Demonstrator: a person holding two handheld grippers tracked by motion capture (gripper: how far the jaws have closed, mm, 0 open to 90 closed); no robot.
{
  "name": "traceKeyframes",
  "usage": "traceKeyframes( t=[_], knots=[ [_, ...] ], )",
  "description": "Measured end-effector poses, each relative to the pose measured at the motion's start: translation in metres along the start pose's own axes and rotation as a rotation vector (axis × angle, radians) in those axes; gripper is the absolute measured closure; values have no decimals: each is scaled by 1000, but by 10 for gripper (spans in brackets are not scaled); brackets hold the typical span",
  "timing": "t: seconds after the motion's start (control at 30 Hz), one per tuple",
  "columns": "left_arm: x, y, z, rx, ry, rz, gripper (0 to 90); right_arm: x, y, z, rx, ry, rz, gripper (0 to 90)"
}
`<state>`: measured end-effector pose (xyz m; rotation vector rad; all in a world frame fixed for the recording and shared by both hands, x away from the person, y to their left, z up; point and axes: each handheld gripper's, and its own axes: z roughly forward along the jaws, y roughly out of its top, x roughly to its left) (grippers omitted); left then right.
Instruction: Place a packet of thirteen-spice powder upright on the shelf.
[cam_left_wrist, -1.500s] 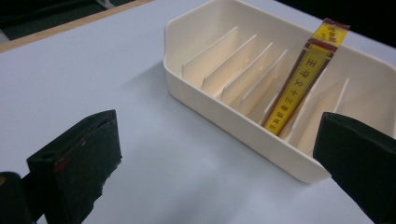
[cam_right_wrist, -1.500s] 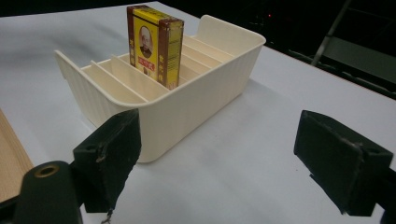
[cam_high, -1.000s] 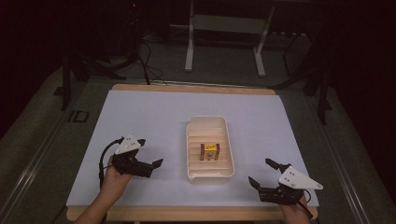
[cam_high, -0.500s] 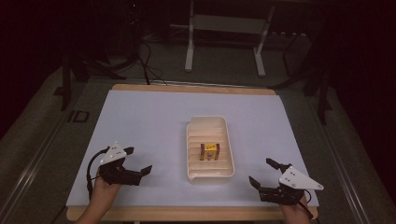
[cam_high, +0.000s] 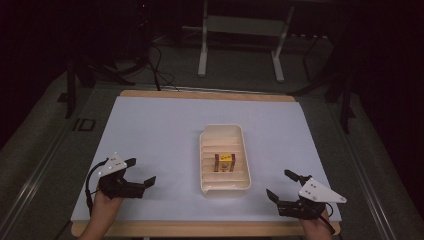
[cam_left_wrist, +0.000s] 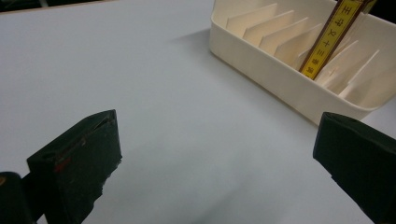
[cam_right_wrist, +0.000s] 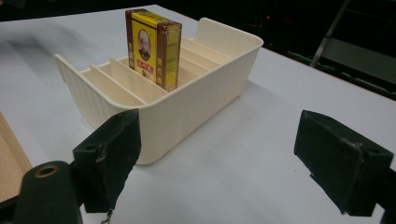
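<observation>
A yellow and brown box (cam_right_wrist: 152, 46) is stood upright in a slot of the cream divided tray (cam_high: 240, 181) at the middle of the desk (cam_high: 160, 130). The left tongs (cam_high: 139, 172) are held released, empty, near the desk's front left, well apart from the tray. The right tongs (cam_high: 283, 186) are likewise spread wide and empty at the front right

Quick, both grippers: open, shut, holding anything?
Left gripper: open, holding nothing.
Right gripper: open, holding nothing.
</observation>
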<state>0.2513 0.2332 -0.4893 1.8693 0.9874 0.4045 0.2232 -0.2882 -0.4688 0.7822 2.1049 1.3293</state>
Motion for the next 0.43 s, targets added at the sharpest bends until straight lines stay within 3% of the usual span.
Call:
traceKeyframes(
  t=[0.2, 0.33, 0.43],
  knots=[
    [-5, 3, 4, 12, 0, 23, 11, -1, 0, -1, -3, 4, 11, 148],
    [-2, 3, 5, -10, -55, -12, 11, -3, -1, -1, -4, -1, 13, 148],
    [-1, 2, 6, 3, -62, -14, 11, -3, -1, -2, -3, -4, 13, 148]
  ],
)
